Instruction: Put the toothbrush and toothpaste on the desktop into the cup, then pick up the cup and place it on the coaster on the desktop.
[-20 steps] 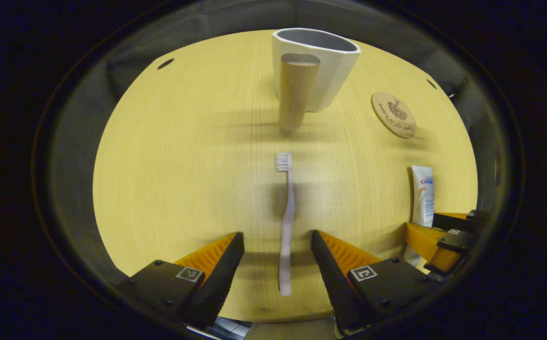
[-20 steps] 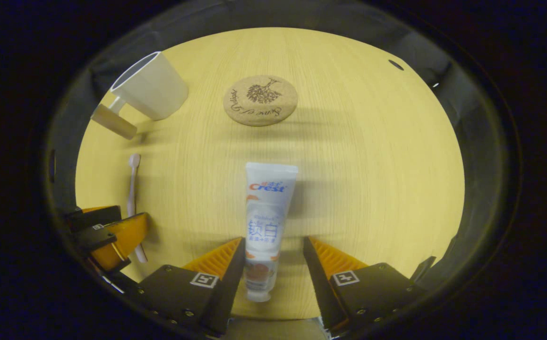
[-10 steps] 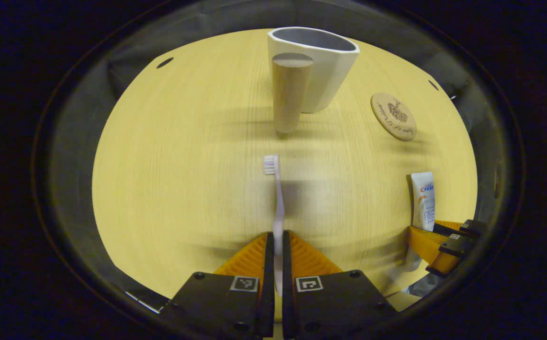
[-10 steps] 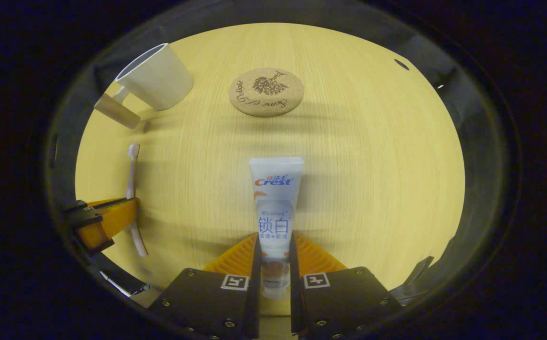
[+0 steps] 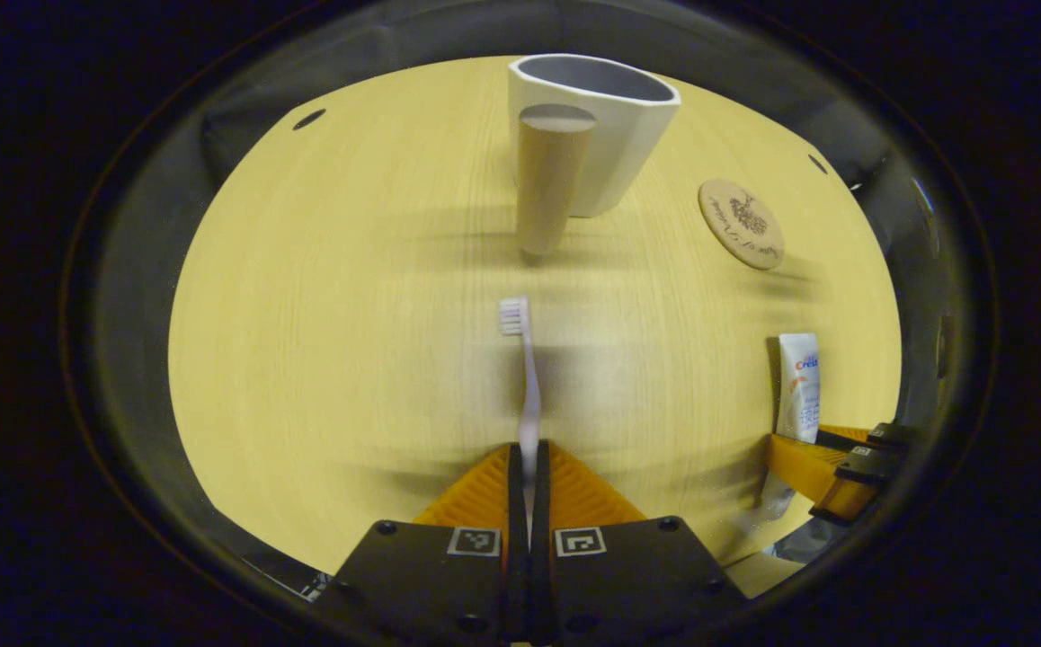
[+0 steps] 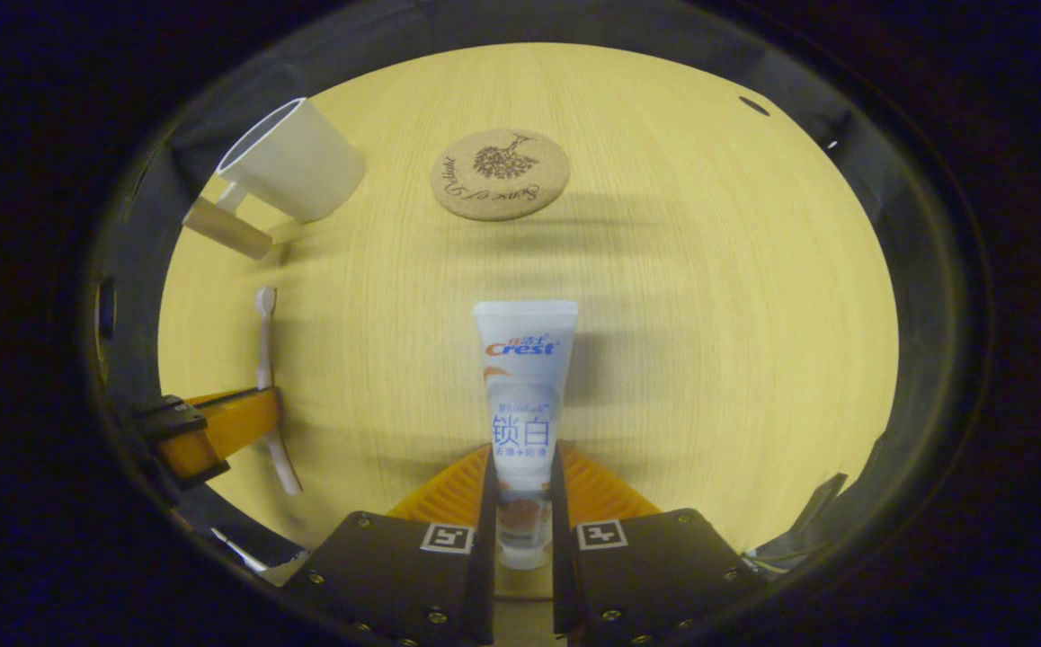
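Pale wood desktop spans both views, bare apart from the task's items. Cup stands upright at the far side, open mouth up, its cylindrical handle facing the left gripper. Coaster lies flat beside the cup, apart from it, with nothing on it.

Right gripper is clamped on the toothpaste near its cap end; the flat crimped end points away towards the coaster. Left gripper is closed tight on the toothbrush along its lower handle, bristles pointing towards the cup.

Judgement: both items are grasped and neither is in the cup yet.

Risks:
- The toothbrush handle is thin and held near one end, so it may pivot between the fingers during the carry.
- The tube is soft and could slide or buckle under the squeeze.
- Either item striking the rim or handle on entry could tip the cup.
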The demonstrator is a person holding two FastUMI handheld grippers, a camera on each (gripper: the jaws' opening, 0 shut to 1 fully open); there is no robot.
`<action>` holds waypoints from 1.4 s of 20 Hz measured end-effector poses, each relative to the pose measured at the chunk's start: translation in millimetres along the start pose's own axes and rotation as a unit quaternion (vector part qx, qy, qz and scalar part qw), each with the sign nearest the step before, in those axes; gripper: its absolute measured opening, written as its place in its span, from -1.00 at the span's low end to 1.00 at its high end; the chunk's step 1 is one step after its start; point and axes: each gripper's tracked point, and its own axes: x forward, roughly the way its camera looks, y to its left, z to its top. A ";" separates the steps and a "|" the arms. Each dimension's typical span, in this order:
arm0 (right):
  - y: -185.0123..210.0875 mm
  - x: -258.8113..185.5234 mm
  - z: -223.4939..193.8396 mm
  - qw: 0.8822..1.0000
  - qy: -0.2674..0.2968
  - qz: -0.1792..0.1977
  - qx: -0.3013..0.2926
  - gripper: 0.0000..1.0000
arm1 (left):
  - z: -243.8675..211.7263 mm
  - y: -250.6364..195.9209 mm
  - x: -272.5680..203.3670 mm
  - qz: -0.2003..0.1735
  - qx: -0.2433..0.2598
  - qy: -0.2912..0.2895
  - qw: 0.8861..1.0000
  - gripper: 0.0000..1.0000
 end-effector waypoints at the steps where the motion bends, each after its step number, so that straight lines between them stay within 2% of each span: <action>1: 0.5 -0.7 -0.4 1.000 -0.001 0.003 0.004 -0.46 | -2.2 -2.6 -1.1 -0.004 0.000 0.002 1.000 -0.84; 7: 1.1 -13.4 7.7 0.999 -0.022 0.023 0.031 -0.46 | -1.0 -46.6 -34.5 -0.055 0.020 -0.011 0.998 -0.84; 12: -8.5 -15.9 5.3 0.998 -0.028 0.025 0.056 -0.46 | 25.2 -75.9 -78.8 -0.091 0.029 -0.051 0.994 -0.84; 18: -13.0 -16.8 -1.6 0.997 -0.028 0.028 0.072 -0.46 | 65.1 -87.2 -117.8 -0.111 0.030 -0.100 0.988 -0.84; 28: -8.2 -13.2 -16.3 0.997 -0.014 0.030 0.066 -0.46 | 155.7 -67.6 -151.7 -0.113 0.016 -0.180 0.977 -0.84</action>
